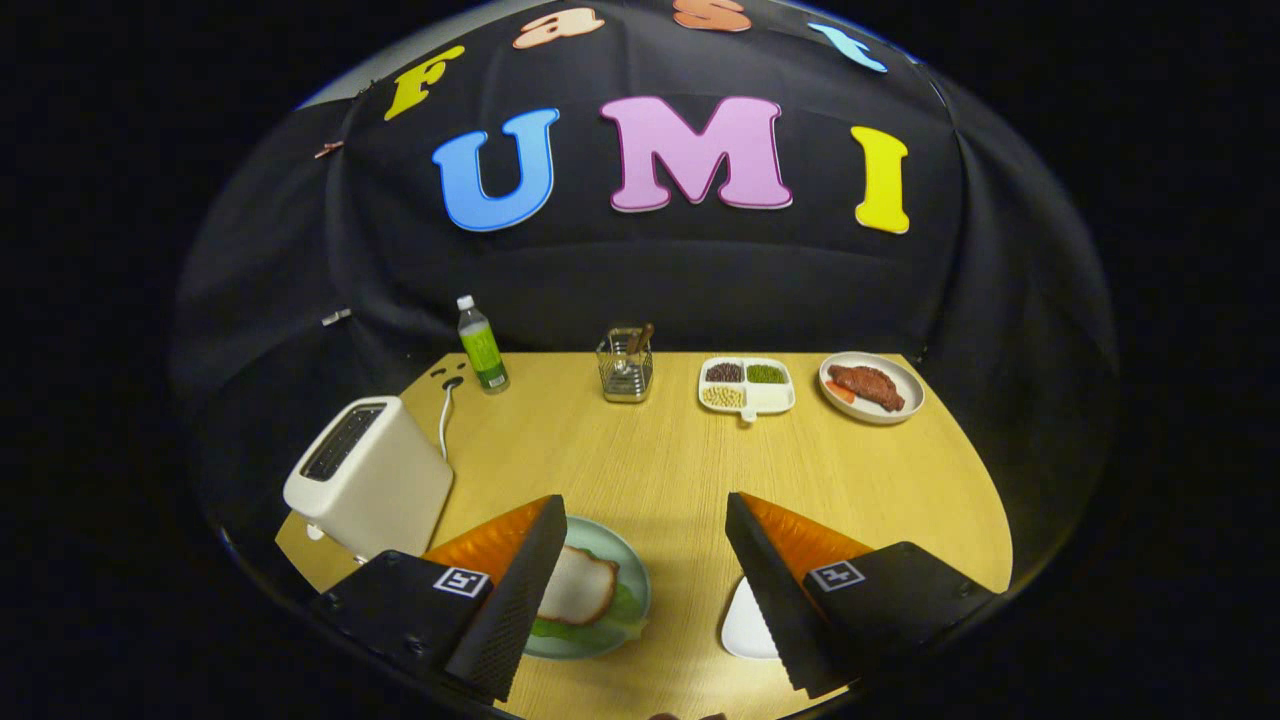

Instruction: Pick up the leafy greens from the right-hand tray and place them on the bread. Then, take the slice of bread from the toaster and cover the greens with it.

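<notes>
gripper (640,590) fingers sit lower centre, spread wide, holding nothing. wooden table (650,470) spans mid-frame, smooth and grained. boxy cream toaster (368,478) stands at left, slot apparently empty. round green plate (628,570), lower centre, carries a bread slice (578,588) over leafy greens (622,612), so the task looks finished. white tray (745,625) peeks beside the right finger.

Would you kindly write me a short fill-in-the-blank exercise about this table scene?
1. The gripper is ____, holding nothing.
2. The bread slice lies on leafy greens on the round pale green ____.
3. The white toaster stands ____ of that plate.
4. The green bottle stands beyond the ____.

Missing: open; plate; left; toaster
</notes>
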